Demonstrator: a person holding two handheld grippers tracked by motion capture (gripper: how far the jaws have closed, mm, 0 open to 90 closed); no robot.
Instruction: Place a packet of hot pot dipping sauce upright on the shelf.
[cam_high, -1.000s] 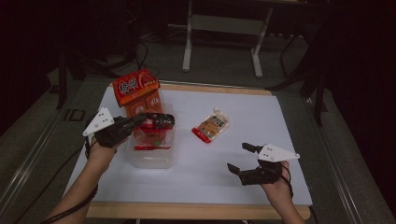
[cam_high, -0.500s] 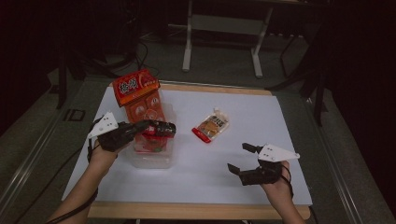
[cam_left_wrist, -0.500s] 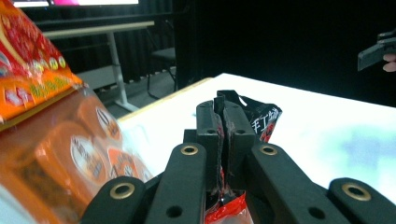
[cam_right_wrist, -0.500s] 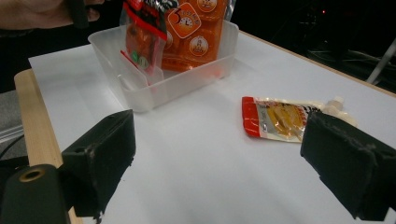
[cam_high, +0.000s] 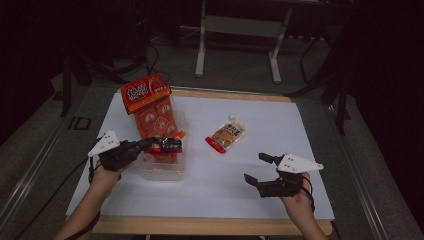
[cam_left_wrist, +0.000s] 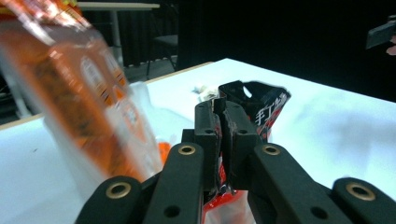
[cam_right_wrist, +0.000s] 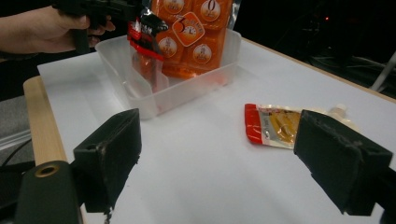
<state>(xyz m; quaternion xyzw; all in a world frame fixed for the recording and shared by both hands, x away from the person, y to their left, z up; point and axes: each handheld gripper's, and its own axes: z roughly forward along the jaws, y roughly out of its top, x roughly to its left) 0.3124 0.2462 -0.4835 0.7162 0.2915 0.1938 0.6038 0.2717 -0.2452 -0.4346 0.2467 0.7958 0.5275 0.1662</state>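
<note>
My left gripper (cam_high: 172, 145) is shut on the top edge of a red and black snack packet (cam_high: 162, 150), which hangs into a clear plastic bin (cam_high: 160, 173). In the left gripper view the jaws (cam_left_wrist: 223, 109) pinch the packet (cam_left_wrist: 268, 107); they have just eased a little, and the packet is still gripped. A big orange bag (cam_high: 150, 107) leans in the bin's far end. My right gripper (cam_high: 256, 167) rests open over the white table near the front right, nothing between its jaws (cam_right_wrist: 224, 154). A yellow pouch with a red end (cam_right_wrist: 275, 128) lies ahead of it.
The white sheet (cam_high: 300, 125) covers the table, with a wooden edge (cam_high: 210, 226) along the front. The pouch (cam_high: 226, 135) lies mid-table, right of the bin. Dark floor and a metal stand (cam_high: 240, 30) lie beyond the far edge.
My left gripper has come down with the red and black packet, lowering it into the bin. The right gripper has stayed where it was.
</note>
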